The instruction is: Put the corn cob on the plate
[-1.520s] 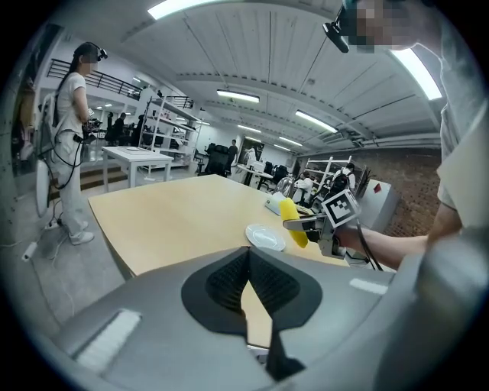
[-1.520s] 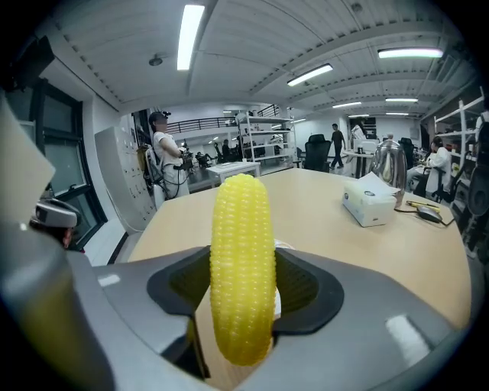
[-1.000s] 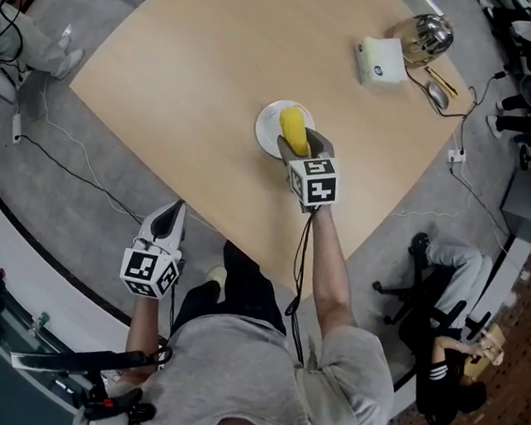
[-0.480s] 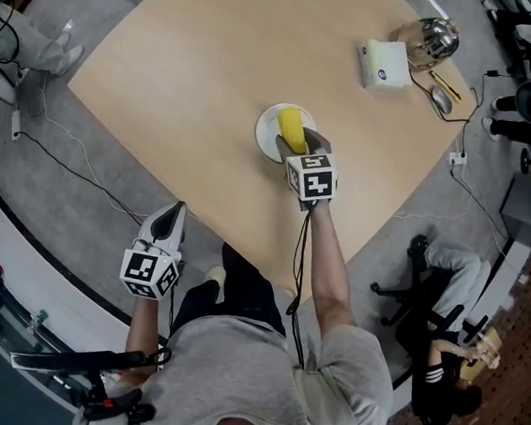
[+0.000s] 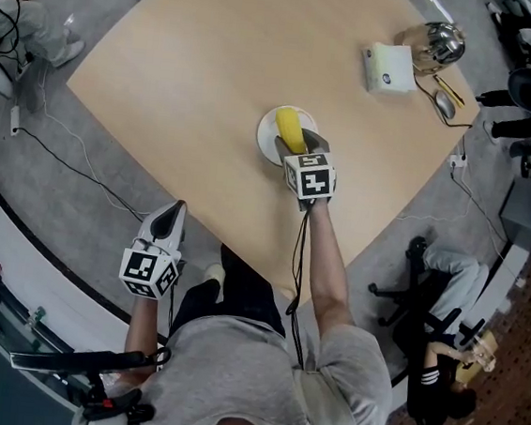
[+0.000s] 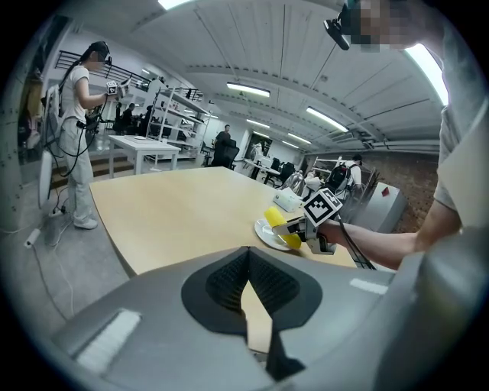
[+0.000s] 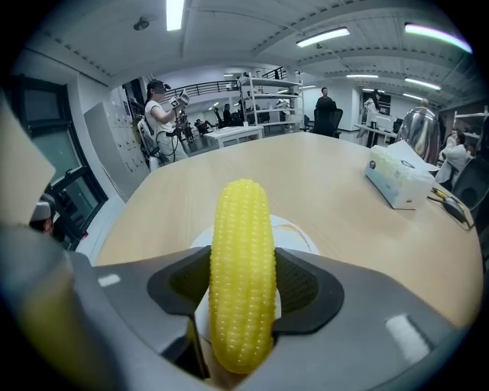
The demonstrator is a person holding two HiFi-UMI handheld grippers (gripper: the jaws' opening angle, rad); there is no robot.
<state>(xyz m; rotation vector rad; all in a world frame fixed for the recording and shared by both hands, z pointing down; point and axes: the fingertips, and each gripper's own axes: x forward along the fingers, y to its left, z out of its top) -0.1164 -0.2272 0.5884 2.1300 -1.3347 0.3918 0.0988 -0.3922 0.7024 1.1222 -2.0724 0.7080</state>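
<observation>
The right gripper has its jaws clamped on the corn cob, holding it lengthwise over the white plate near the table's near edge, apparently ready to release it there, while the left gripper hangs beyond that edge, jaws together on nothing, likely just kept clear.
</observation>
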